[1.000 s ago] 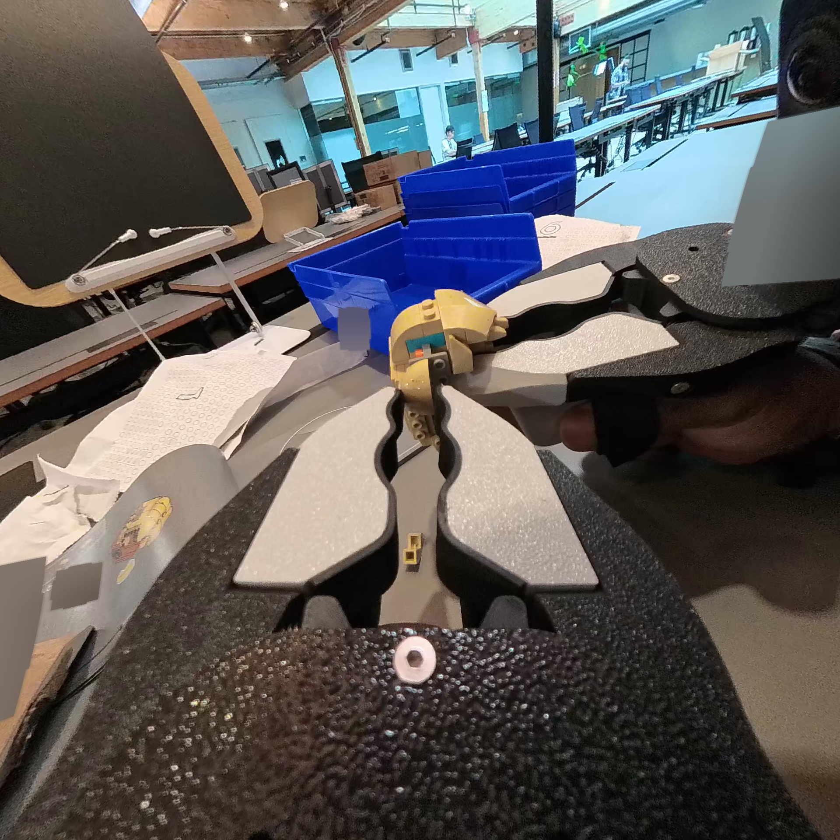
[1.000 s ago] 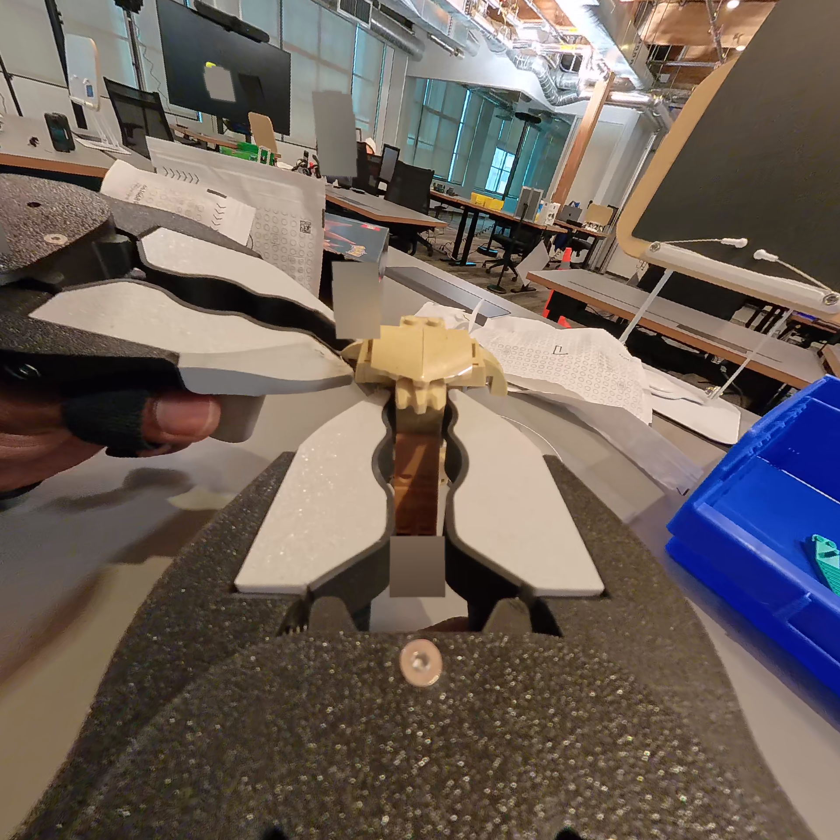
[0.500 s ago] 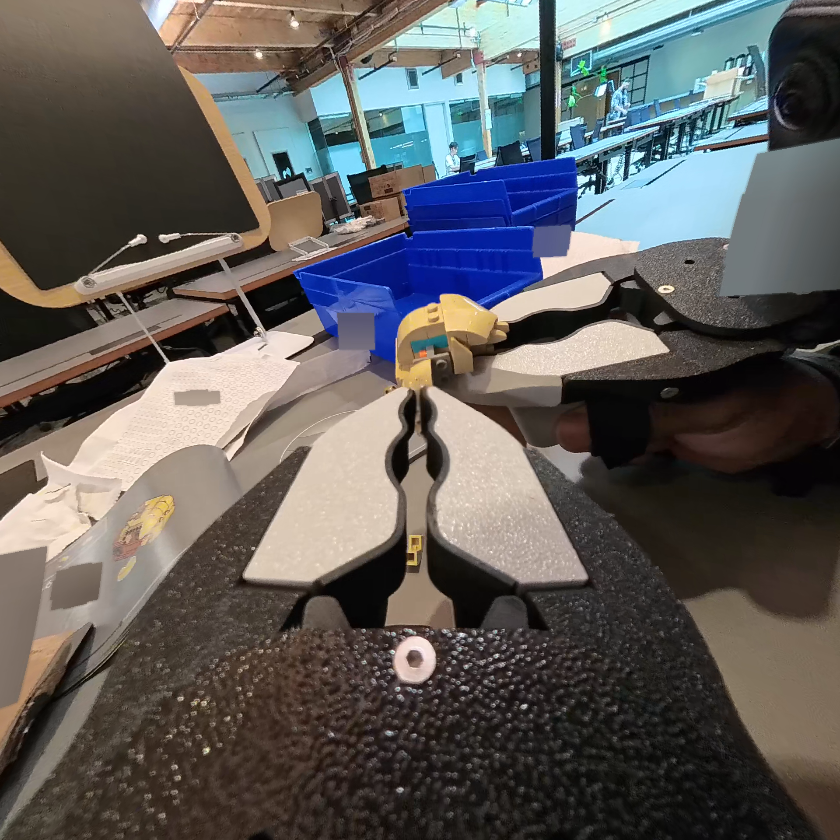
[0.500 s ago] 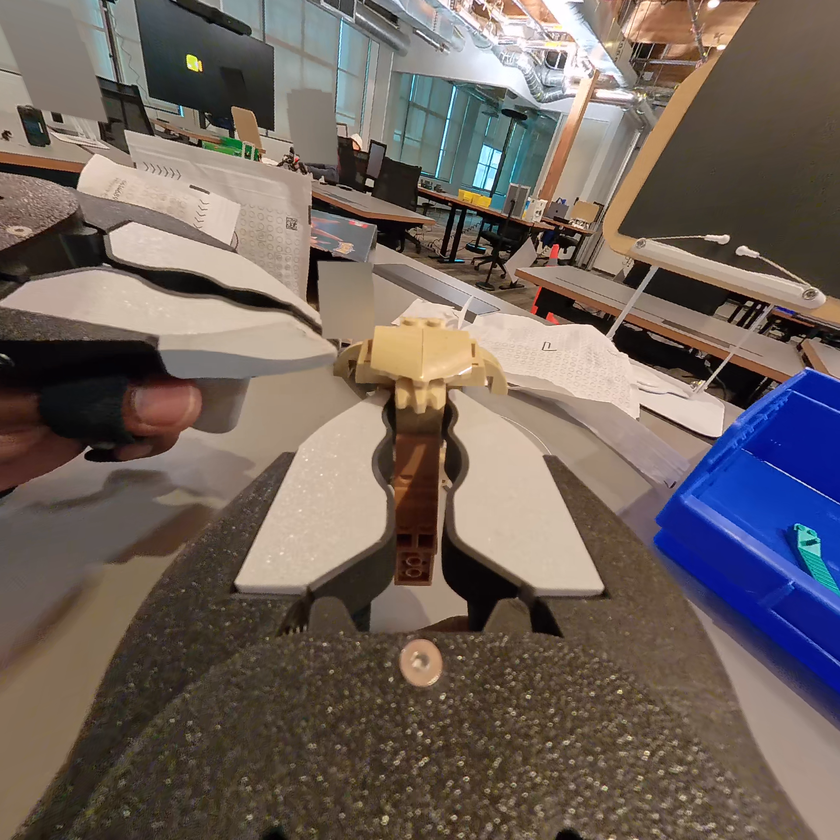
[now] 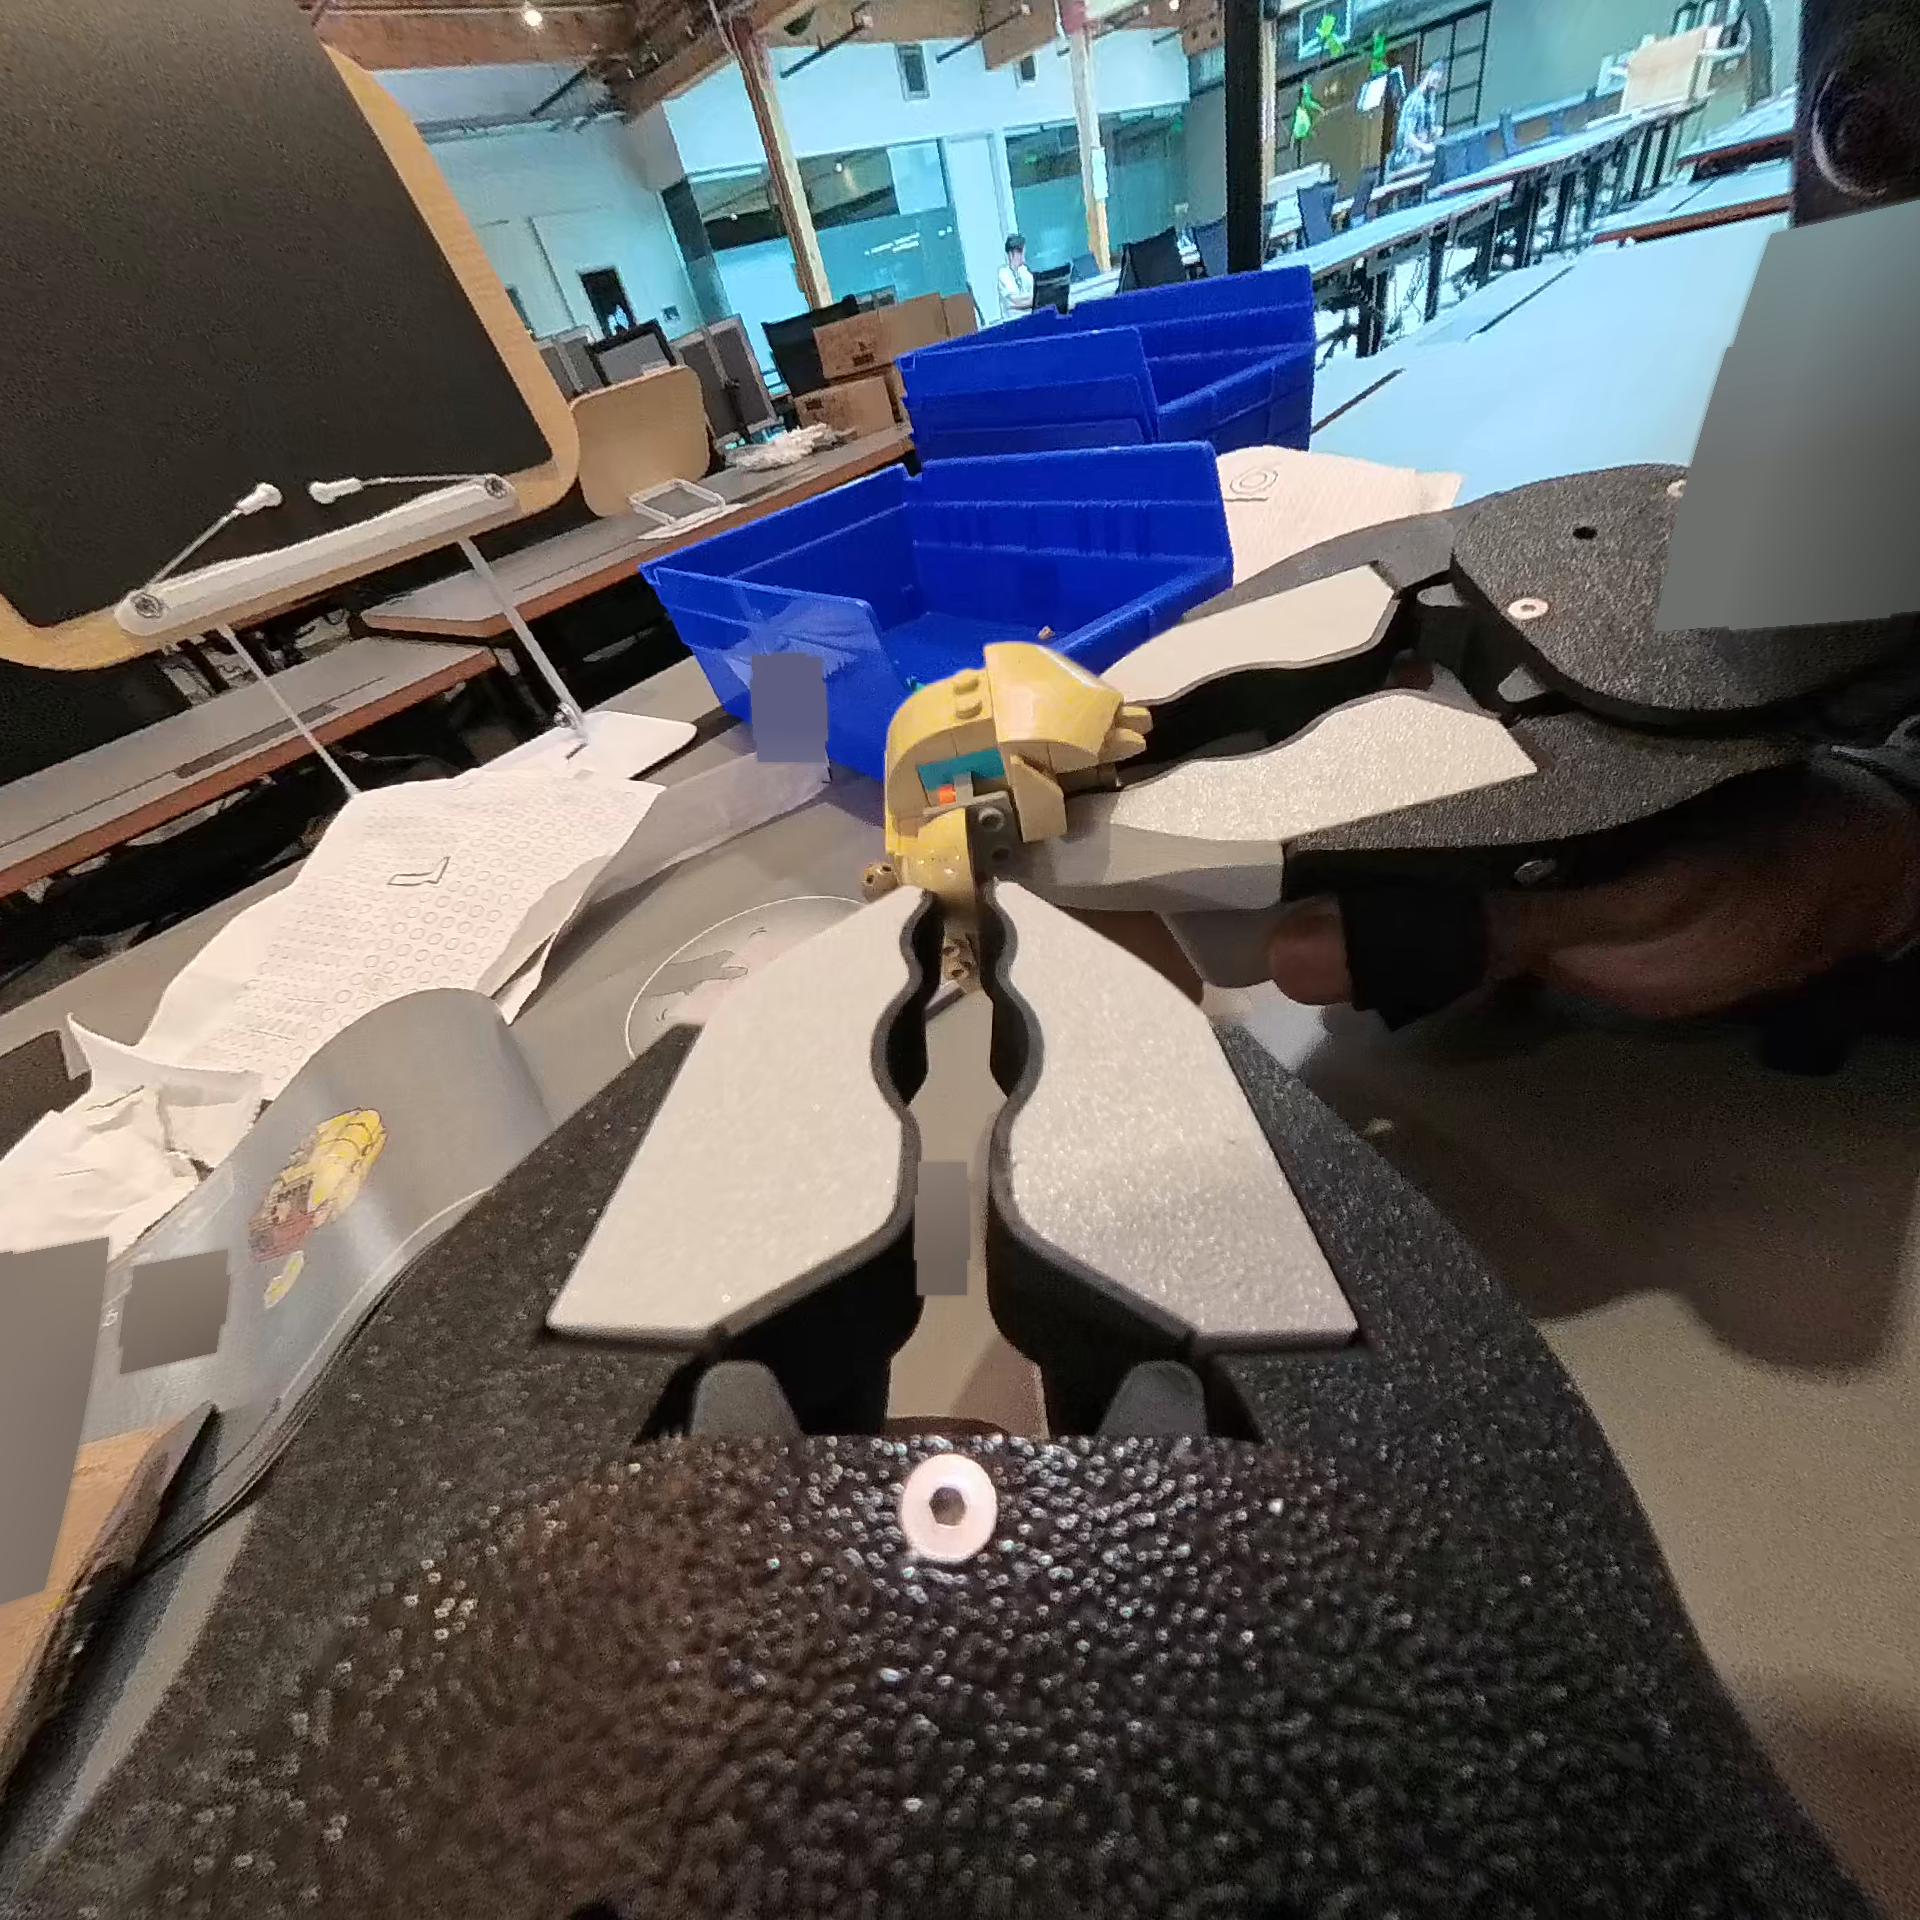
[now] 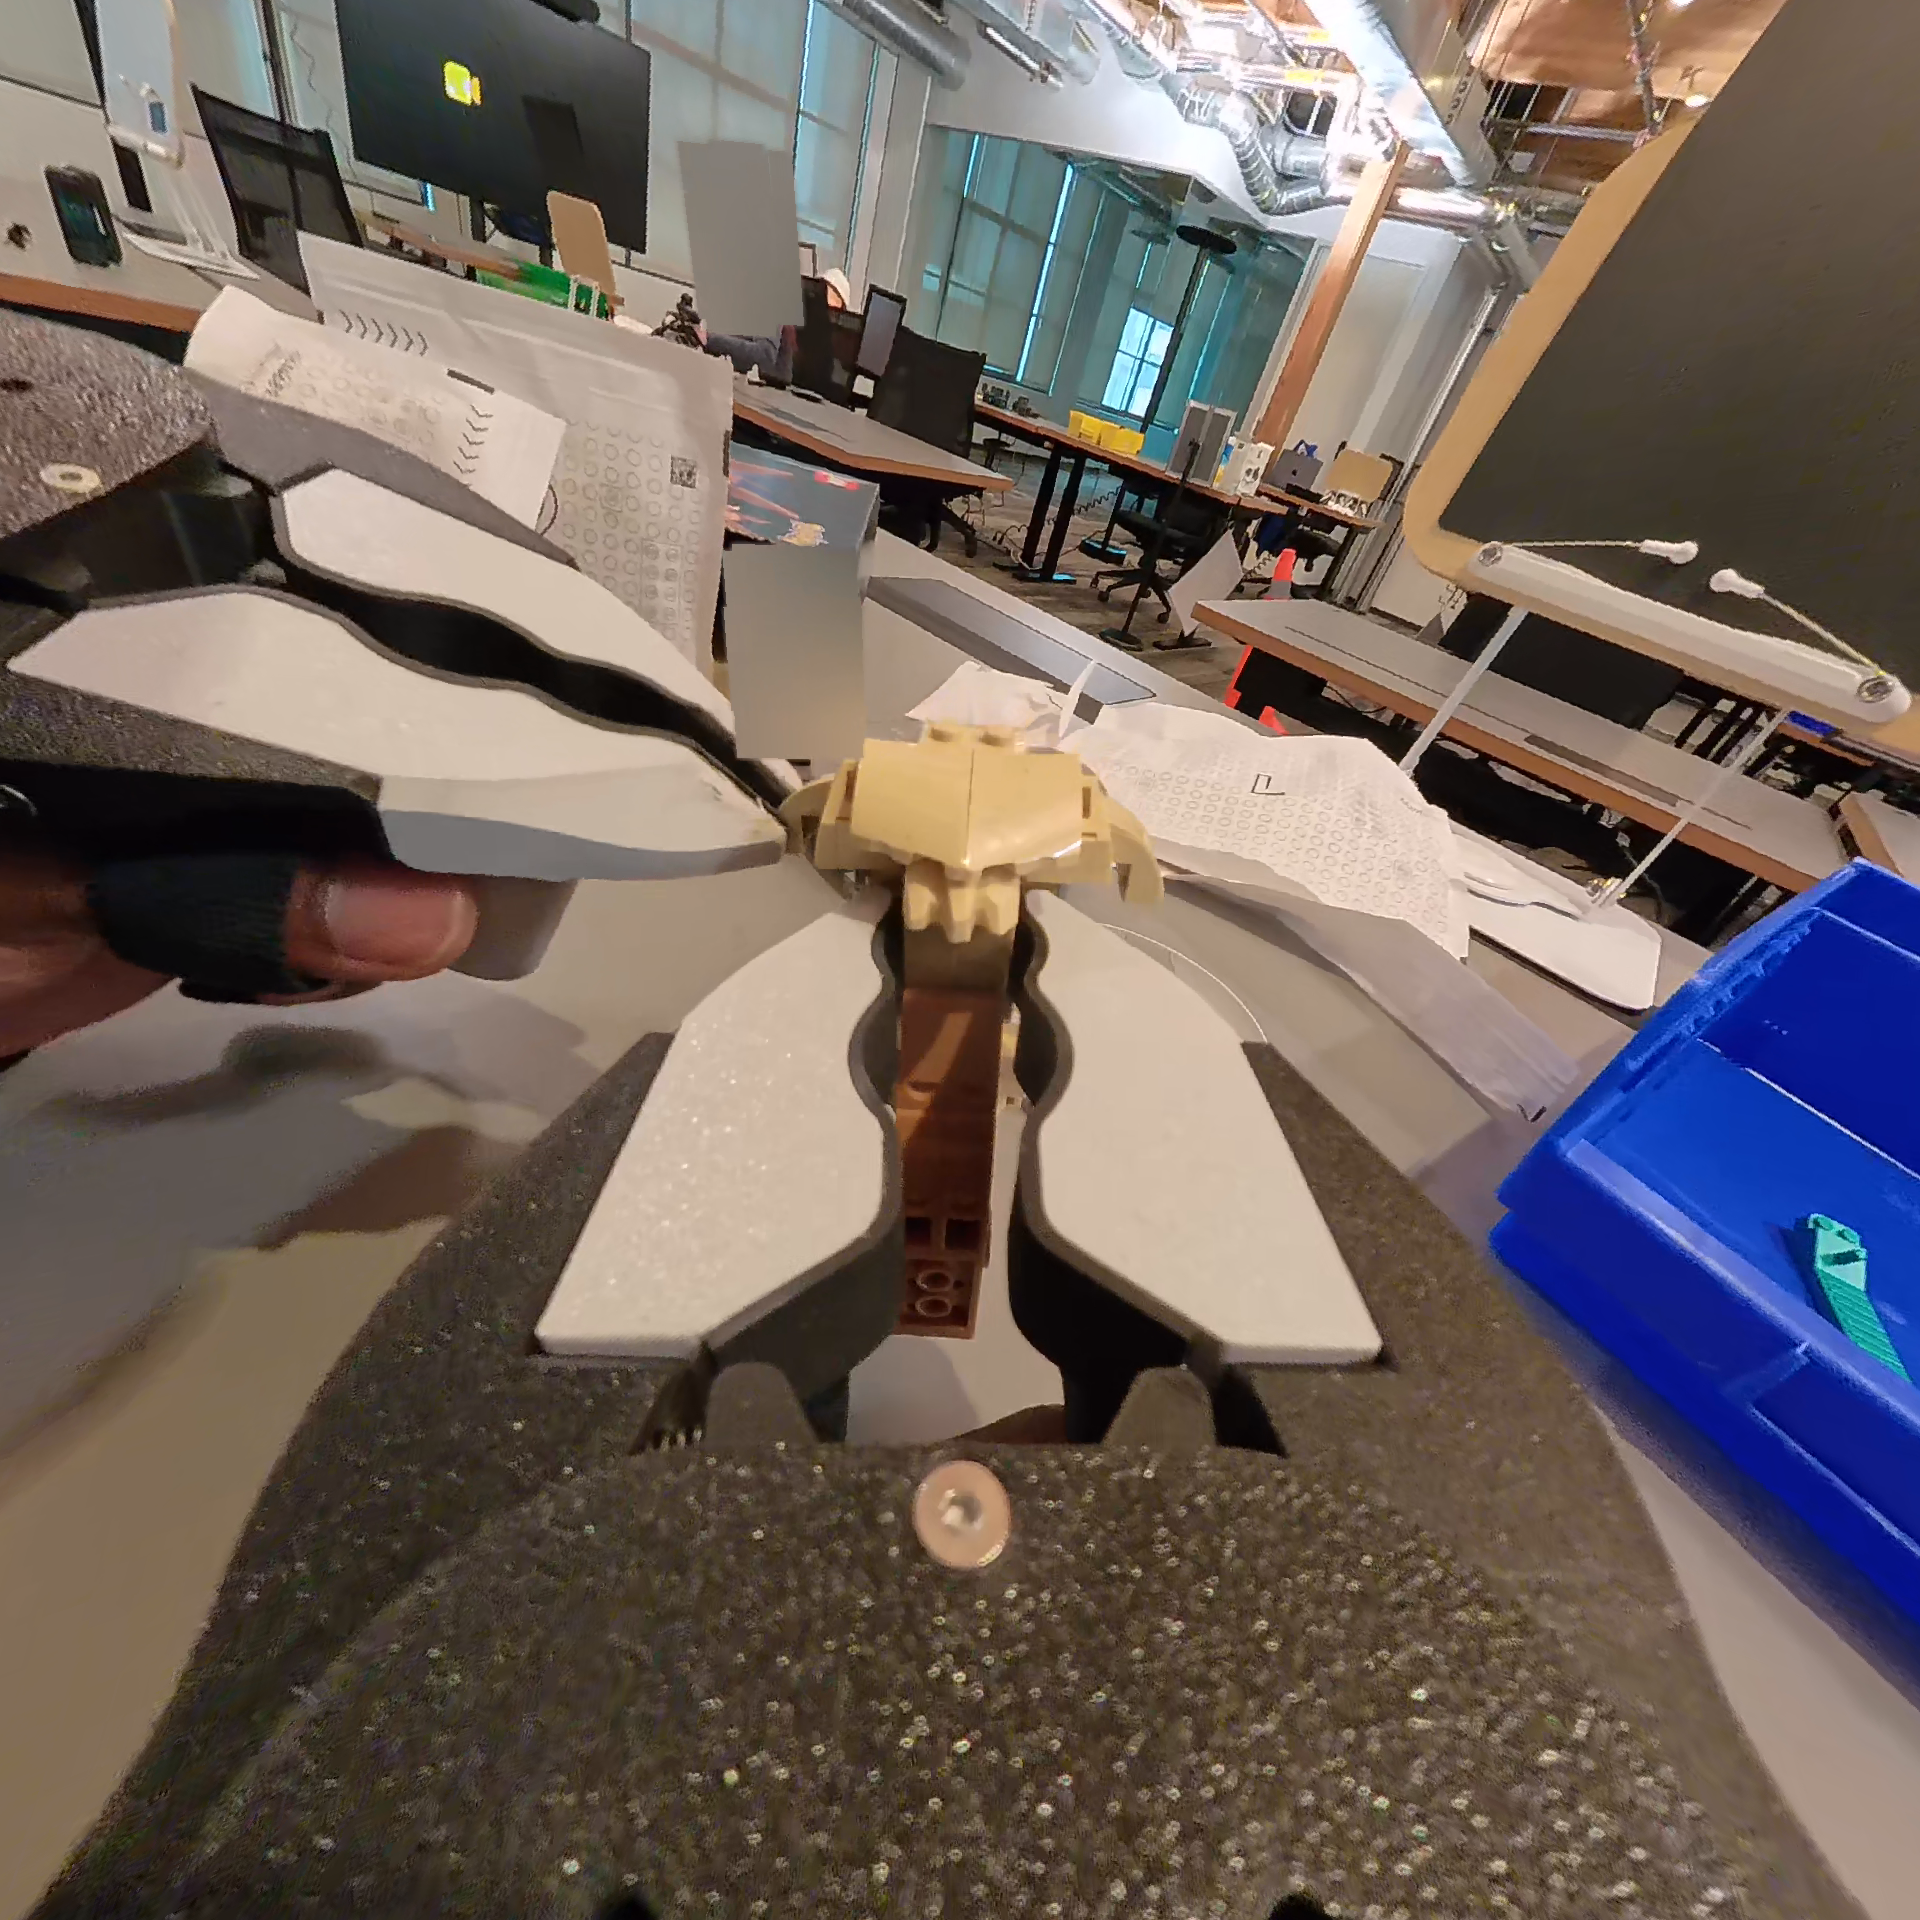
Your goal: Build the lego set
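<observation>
My right gripper (image 6: 956, 925) is shut on a tan and brown brick model (image 6: 966, 800). Its brown stem (image 6: 945, 1122) lies between the fingers and the tan head sticks out past the tips. In the left wrist view the model (image 5: 997, 727) shows a teal and orange patch on its side, and the right gripper (image 5: 1101, 769) comes in from the right. My left gripper (image 5: 958, 899) meets the model from below. Its tips are closed narrowly on the model's lower tan end, and a small studded tan piece (image 5: 961, 951) sits between the fingers. In the right wrist view the left gripper (image 6: 748, 821) touches the model's left side.
A blue bin (image 5: 935, 582) stands behind the model, with stacked blue bins (image 5: 1143, 374) farther back. The near bin (image 6: 1714, 1195) holds a green piece (image 6: 1839, 1288). Printed white sheets (image 5: 416, 914) and a grey booklet (image 5: 343, 1143) lie at the left. A black board (image 5: 208, 260) stands behind them. Left and right tips are no more than a few centimetres apart.
Half a second ago my left jaws were fully shut just below the model, on nothing. They have parted slightly and moved up onto its lower end. The right grasp has not changed.
</observation>
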A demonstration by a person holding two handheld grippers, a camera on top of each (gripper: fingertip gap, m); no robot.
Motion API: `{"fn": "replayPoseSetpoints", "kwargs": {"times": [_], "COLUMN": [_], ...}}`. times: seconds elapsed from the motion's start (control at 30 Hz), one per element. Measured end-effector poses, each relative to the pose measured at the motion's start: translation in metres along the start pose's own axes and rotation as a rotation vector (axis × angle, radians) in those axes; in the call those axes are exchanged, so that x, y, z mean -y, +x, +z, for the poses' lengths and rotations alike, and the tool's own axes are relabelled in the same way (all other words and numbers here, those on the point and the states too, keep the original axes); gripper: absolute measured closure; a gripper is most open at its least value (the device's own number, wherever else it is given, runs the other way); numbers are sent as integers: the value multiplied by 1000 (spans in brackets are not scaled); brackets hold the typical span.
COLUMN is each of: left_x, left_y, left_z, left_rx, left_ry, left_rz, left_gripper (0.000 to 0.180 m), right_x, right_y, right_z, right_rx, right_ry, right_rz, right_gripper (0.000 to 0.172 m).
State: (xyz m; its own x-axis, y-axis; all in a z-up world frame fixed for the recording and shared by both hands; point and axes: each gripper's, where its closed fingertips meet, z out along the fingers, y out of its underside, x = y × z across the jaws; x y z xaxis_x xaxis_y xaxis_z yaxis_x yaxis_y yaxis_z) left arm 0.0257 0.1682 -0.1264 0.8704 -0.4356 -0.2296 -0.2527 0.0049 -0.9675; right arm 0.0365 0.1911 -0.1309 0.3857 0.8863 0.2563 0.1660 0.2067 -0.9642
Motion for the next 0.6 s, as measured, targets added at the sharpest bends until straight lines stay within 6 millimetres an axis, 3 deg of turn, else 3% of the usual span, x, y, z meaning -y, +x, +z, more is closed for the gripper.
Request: {"fn": "replayPoseSetpoints", "kwargs": {"times": [0.33, 0.4, 0.5, 0.6], "left_x": [-1, 11, 10, 16], "left_y": [1, 7, 1, -9], "left_z": [2, 1, 4, -1], "left_rx": [-14, -33, -7, 52], "left_ry": [-46, 9, -62, -31], "left_rz": [37, 26, 81, 117], "left_gripper": [177, 180, 180, 180], "right_x": [-4, -10, -6, -9], "right_y": [0, -20, -8, -8], "right_z": [0, 2, 3, 6], "right_rx": [-3, 94, -37, -23], "right_ry": [-28, -50, -73, -89], "right_rz": [-76, -111, -117, 28], "right_gripper": [153, 151, 153, 154]}}
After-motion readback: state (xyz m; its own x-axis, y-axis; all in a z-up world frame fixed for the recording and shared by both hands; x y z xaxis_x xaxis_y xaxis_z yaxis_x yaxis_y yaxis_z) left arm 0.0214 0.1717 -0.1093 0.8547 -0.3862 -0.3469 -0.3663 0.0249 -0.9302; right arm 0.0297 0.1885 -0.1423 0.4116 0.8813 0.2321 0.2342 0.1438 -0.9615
